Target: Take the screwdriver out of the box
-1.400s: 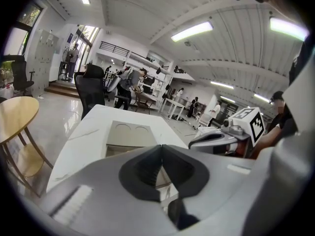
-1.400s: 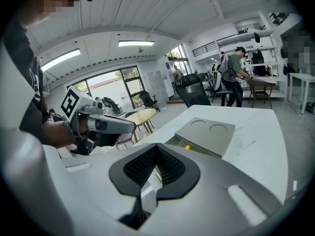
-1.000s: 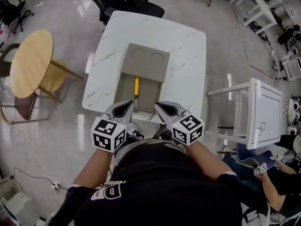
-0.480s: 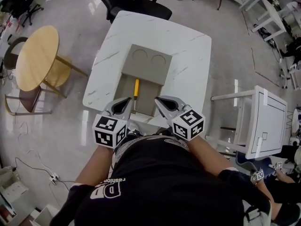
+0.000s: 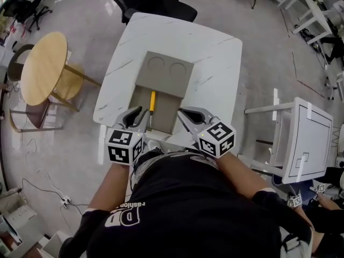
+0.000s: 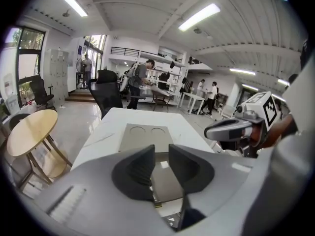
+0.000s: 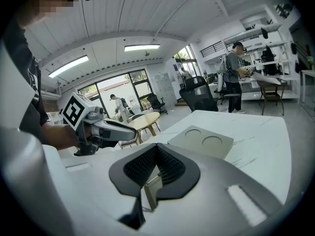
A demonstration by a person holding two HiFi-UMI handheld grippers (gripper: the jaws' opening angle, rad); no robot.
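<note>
The screwdriver, seen in the box, is judged light and hard, and is best gripped by its yellow handle. The left claw is held a little apart, and the right claw is pressed together, empty.

Head view steeply down; gripper views low, all sharing the box.
</note>
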